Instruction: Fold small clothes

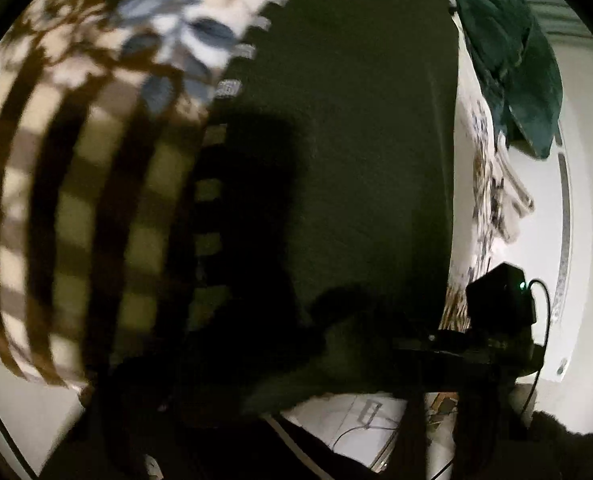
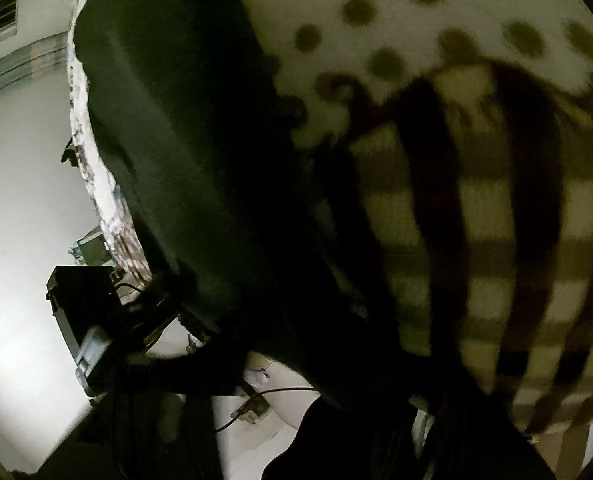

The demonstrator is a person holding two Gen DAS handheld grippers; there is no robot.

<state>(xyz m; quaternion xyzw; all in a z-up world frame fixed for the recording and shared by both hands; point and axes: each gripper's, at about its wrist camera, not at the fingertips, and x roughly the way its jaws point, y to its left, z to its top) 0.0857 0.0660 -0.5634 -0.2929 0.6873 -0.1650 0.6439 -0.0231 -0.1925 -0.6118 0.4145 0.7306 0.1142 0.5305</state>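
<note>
Dark green cloth point(image 1: 356, 140) spread wide through the middle of the left wrist view, lying over a patterned bedsheet point(image 1: 96, 184) with brown checks and blue leaves; same cloth point(image 2: 168, 140) running as a broad dark band down the right wrist view, over a stretch of the sheet point(image 2: 476, 220) printed with olive dots and brown checks

Second green garment point(image 1: 512, 60) bunched at the upper right of the left wrist view, near the far edge of the bed, apart from the spread cloth

Right gripper point(image 1: 496, 320) seen from the left camera at the cloth's lower right edge, a black box with a small green light and a trailing cable; left gripper point(image 2: 92, 320) seen from the right camera at the cloth's lower left edge, black and boxy, with wires beneath

Lower cloth edge lifted clear of the pale floor point(image 1: 356, 420) below, cables lying on it

Whole scene dim and blurred; fingertips of both tools lost in shadow and fabric, so cannot tell whether either pair of jaws is clenched on the cloth or released
</note>
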